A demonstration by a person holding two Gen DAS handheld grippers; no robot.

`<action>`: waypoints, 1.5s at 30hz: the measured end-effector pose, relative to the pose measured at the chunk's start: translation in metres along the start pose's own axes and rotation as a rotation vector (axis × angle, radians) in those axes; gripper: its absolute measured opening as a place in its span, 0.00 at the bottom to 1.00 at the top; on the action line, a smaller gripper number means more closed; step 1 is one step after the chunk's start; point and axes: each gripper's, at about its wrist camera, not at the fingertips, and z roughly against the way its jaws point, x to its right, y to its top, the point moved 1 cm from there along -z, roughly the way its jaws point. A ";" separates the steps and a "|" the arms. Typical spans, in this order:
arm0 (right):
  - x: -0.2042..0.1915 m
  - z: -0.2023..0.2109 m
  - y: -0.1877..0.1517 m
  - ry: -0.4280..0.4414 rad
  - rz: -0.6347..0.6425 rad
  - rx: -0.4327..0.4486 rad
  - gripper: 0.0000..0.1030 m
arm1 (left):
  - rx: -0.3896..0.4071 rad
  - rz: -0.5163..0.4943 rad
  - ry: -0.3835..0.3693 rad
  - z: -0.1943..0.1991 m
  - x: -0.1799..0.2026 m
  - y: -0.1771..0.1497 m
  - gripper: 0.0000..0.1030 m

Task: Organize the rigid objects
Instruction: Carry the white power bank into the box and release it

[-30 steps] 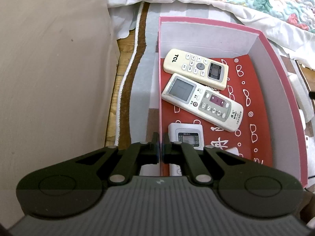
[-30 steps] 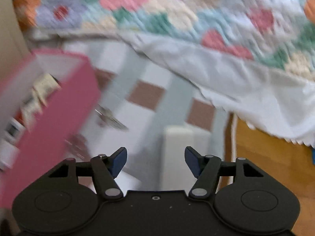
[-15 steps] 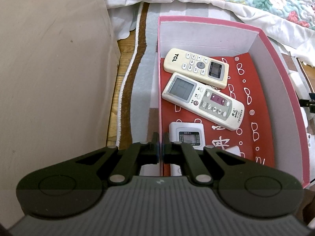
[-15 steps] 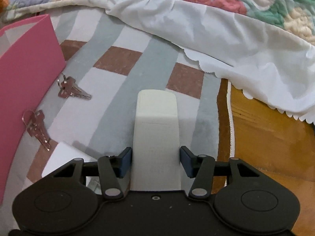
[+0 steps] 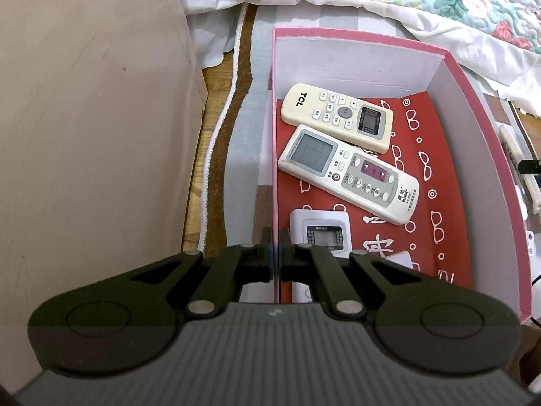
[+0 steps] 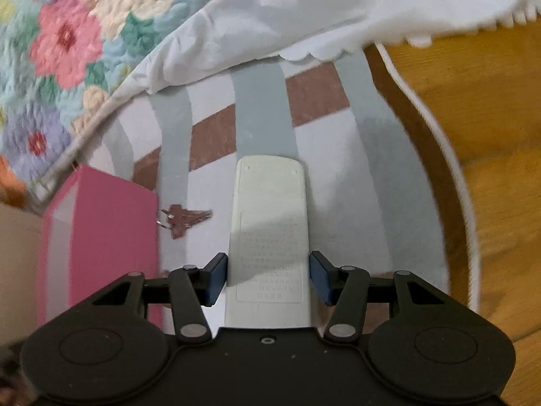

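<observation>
A pink box (image 5: 355,35) with a red patterned floor holds a cream TCL remote (image 5: 338,116), a white remote (image 5: 348,177) and a smaller white remote (image 5: 319,233), which is partly hidden by my fingers. My left gripper (image 5: 275,237) is shut on the box's left wall. In the right wrist view my right gripper (image 6: 268,270) is shut on a white remote (image 6: 270,209) that is turned back side up; both blue pads press its long edges above the checked rug (image 6: 389,186). The pink box (image 6: 111,237) stands to its left.
A bunch of keys (image 6: 184,220) lies on the rug between the box and the held remote. A flowered quilt (image 6: 67,40) with a white sheet hangs along the far side. Wooden floor (image 6: 490,135) shows to the right, and a beige panel (image 5: 84,135) stands left of the box.
My right gripper closed its pads on the white remote, then rolled with it, so the rug and quilt now look tilted. The left gripper and the box stayed still.
</observation>
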 end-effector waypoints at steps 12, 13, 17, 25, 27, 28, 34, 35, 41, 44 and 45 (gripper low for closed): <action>-0.019 0.016 -0.020 0.378 -0.220 -0.032 0.56 | -0.001 0.009 -0.003 0.000 -0.001 -0.001 0.02; -0.030 0.020 -0.020 0.416 -0.204 -0.040 0.56 | -0.002 0.014 -0.005 0.000 -0.002 -0.001 0.02; -0.089 0.032 -0.021 0.553 -0.094 -0.066 0.56 | -0.003 0.014 -0.006 0.000 -0.002 -0.001 0.02; -0.218 0.012 -0.027 0.525 0.369 -0.110 0.56 | 0.000 0.004 0.000 0.000 -0.001 -0.002 0.02; -0.235 -0.003 -0.028 0.475 0.410 -0.115 0.56 | 0.001 0.006 -0.001 0.000 -0.002 -0.002 0.02; -0.242 -0.009 -0.028 0.449 0.435 -0.116 0.56 | 0.002 0.008 -0.002 0.000 -0.002 -0.002 0.02; -0.257 -0.046 -0.029 0.187 0.600 -0.130 0.56 | 0.006 0.000 0.000 0.001 -0.001 -0.003 0.02; -0.265 -0.052 -0.033 0.100 0.693 -0.116 0.56 | 0.006 0.000 0.000 0.001 -0.002 -0.003 0.02; -0.273 -0.080 -0.061 -0.265 0.955 -0.064 0.56 | 0.007 0.000 0.000 0.001 -0.003 -0.003 0.02; -0.271 -0.088 -0.073 -0.348 1.036 -0.006 0.56 | 0.007 0.001 -0.001 0.001 -0.003 -0.003 0.02; -0.269 -0.085 -0.073 -0.339 1.026 0.011 0.57 | 0.008 0.002 -0.001 0.001 -0.003 -0.003 0.02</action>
